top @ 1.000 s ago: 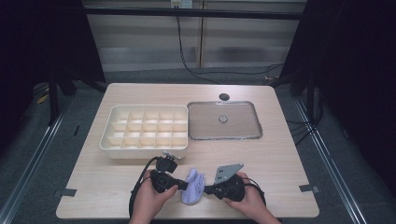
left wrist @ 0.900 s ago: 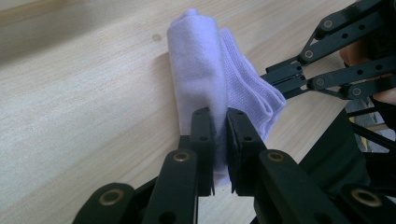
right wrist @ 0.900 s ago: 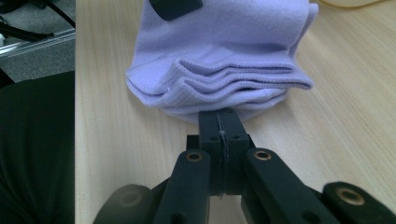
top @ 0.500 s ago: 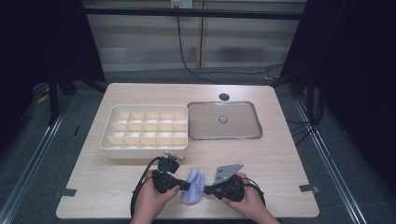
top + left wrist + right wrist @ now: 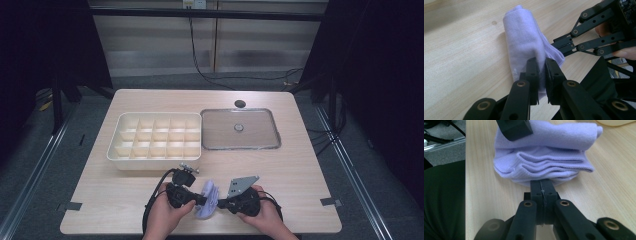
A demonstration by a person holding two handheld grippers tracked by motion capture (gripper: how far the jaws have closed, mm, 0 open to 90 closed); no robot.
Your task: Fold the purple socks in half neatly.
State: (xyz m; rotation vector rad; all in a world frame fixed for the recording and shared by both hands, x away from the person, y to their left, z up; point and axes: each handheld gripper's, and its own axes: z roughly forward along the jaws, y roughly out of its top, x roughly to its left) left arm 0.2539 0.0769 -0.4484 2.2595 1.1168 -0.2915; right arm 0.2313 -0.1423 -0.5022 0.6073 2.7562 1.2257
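Resting at the lower middle of the high view, near the table's front edge, a folded lilac cloth lies between both grippers. The left gripper pinches a fold of it between nearly closed jaws; the right gripper is clamped tight on its lower edge. A cream compartment tray and a clear lid sit farther up.

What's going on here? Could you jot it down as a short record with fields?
Held item: folded lilac cloth, just above the table
Left gripper: shut on one side of the cloth
Right gripper: shut on the opposite edge
Behind: cream compartment tray, compartments look empty
Beside tray: clear flat lid
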